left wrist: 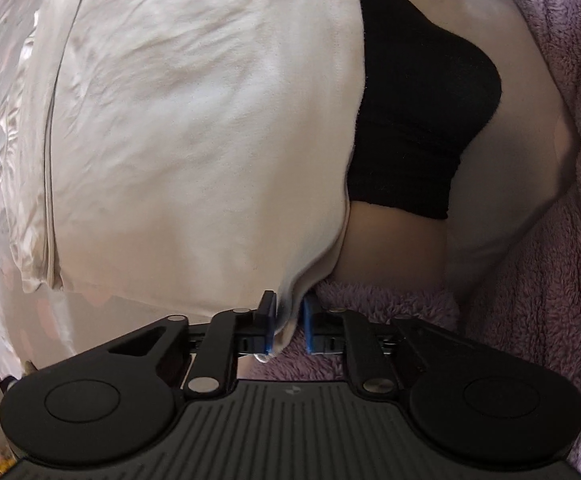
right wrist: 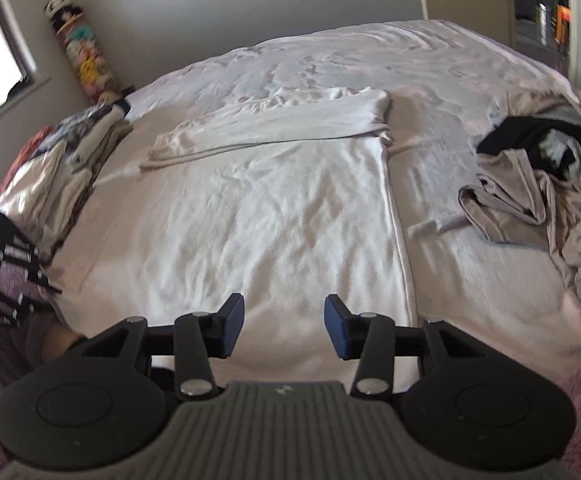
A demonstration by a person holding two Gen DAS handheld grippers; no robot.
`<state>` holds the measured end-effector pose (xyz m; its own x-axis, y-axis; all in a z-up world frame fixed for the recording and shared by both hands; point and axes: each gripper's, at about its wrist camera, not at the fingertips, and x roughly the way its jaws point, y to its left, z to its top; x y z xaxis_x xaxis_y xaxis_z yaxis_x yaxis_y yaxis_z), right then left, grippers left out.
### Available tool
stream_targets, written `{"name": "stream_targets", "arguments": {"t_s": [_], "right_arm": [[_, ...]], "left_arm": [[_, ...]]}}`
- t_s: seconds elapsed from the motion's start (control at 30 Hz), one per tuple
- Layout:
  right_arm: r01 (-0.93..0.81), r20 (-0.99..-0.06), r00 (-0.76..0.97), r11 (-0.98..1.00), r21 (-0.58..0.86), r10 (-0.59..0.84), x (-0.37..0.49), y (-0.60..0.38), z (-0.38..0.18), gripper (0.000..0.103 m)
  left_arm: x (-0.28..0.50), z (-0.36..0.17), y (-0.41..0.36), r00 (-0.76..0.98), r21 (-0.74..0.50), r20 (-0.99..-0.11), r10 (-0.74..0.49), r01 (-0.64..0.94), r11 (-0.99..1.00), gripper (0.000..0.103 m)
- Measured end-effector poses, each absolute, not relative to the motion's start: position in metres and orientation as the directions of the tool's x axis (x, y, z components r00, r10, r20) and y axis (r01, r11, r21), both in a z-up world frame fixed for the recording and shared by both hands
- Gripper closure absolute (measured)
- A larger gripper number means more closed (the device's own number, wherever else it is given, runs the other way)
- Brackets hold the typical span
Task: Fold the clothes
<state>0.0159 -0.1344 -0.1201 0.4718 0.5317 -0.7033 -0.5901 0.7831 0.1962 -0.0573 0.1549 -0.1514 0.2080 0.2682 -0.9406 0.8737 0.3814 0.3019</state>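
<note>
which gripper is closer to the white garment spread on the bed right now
Left. The left gripper has the white garment's near corner between its fingers, touching it. The right gripper hangs open above the garment's near edge, apart from it.

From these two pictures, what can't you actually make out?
- Left wrist view: the white garment fills the frame; its outline is cut off.
- Left gripper: cloth lies between the fingers, but whether it is pinched is unclear.
- Right wrist view: the unfolded pile is blurred and cut by the right edge.
- Folded stack: the separate pieces are too small to tell apart.
</note>
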Motion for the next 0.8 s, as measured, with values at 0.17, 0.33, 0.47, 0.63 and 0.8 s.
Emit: {"name": "stream_targets", "arguments": {"t_s": [0.17,0.33,0.47,0.63,0.8], "right_arm": [[-0.729,-0.755,0.472,0.683,-0.045,0.455,0.004,-0.117,-0.123,0.055],[-0.813,-0.834,0.448,0.535,-0.231,0.32,0.008,-0.108,-0.144,0.055],[-0.874,-0.884,0.416,0.363,-0.324,0.212,0.002,-0.099,-0.167,0.055],[-0.894,-0.894,0.438,0.148,-0.422,0.098,-0.014,-0.091,-0.197,0.054],[-0.857,-0.849,0.514,0.086,-0.507,0.119,-0.026,-0.093,-0.205,0.044]], "left_arm": [[-0.057,-0.14,0.166,0.243,0.322,-0.945,0.217,0.803,0.502,0.098],[-0.054,-0.124,0.182,0.285,0.322,-0.945,0.161,0.719,0.616,0.099],[-0.051,-0.104,0.191,0.335,0.308,-0.937,0.102,0.648,0.696,0.1],[-0.047,-0.077,0.204,0.407,0.271,-0.913,0.026,0.556,0.786,0.1],[-0.048,-0.055,0.212,0.48,0.238,-0.876,-0.037,0.498,0.834,0.1]]}}
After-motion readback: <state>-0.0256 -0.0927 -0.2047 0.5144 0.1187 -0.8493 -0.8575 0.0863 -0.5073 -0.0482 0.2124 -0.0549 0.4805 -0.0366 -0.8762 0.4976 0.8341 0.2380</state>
